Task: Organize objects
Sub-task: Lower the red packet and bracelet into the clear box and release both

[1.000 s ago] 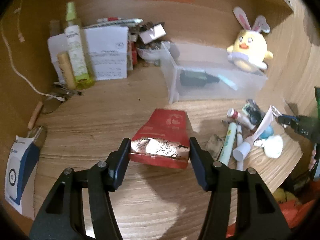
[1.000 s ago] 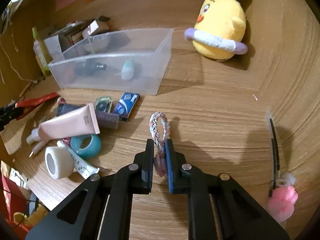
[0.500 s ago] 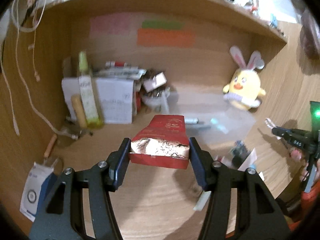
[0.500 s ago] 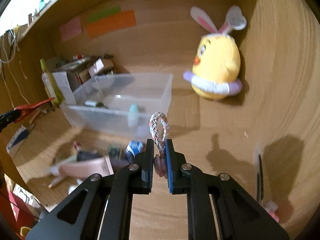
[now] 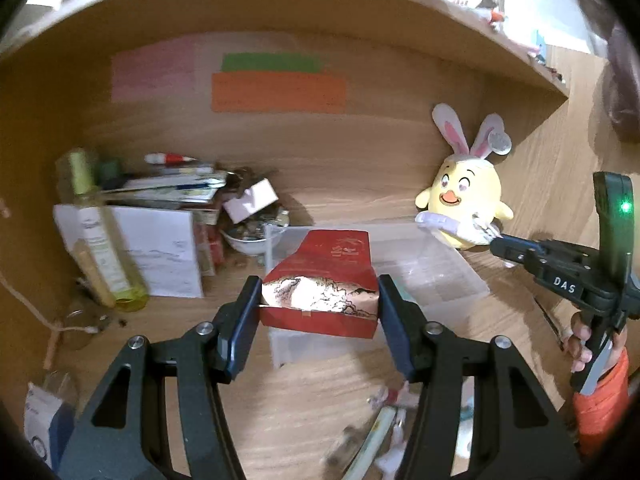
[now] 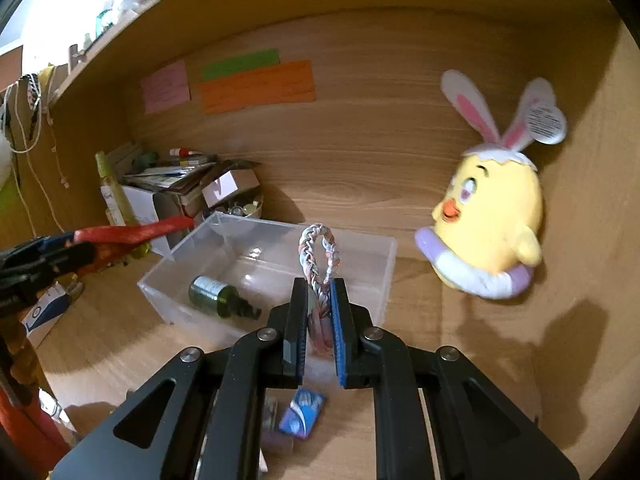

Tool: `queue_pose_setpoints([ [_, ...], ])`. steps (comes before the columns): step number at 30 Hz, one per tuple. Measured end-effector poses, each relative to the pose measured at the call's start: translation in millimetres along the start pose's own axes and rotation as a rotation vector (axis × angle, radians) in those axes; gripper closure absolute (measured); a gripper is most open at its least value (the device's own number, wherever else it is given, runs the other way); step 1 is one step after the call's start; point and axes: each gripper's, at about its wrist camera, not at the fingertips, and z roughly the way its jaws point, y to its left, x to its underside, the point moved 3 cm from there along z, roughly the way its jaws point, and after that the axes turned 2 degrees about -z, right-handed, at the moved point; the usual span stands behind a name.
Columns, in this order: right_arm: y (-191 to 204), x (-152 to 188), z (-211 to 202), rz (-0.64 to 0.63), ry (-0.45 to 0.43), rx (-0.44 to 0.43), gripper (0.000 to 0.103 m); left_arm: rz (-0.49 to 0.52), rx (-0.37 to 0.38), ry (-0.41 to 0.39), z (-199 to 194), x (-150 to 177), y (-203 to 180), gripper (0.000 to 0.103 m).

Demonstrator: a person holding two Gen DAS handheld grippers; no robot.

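The right gripper (image 6: 319, 330) clamps a braided loop (image 6: 318, 254), its jaws nearly together; the loop rises just beyond the fingertips; ahead of the tips sits a clear plastic bin (image 6: 384, 276) holding a dark green bottle (image 6: 218, 296) lying on its side; right of the tongs stands a yellow chick plush (image 6: 492, 224) with rabbit ears; far to their left the left gripper (image 6: 44, 260) holds a red packet (image 6: 136, 232) above the desk; below the fingers lies a small blue packet (image 6: 302, 416).

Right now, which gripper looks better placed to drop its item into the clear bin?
Probably the right gripper: its braided loop lines up with the clear bin; the left gripper holds its red packet beside it.
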Motion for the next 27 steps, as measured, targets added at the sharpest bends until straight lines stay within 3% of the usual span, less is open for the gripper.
queue_pose_setpoints([
  [8, 0.1, -7.6, 59.5, -0.007, 0.127, -0.026, 0.093, -0.009, 0.058, 0.131, 71.7, -7.9, -14.3, 0.046],
  [13, 0.1, 1.1, 89.9, -0.045, 0.210, 0.006, 0.093, 0.006, 0.069, 0.202, 107.6, -4.4, -28.1, 0.046],
  [27, -0.7, 18.2, 121.3, -0.114, 0.314, 0.055, 0.093, 0.069, 0.099, 0.341, 153.9, 12.3, -57.6, 0.046],
])
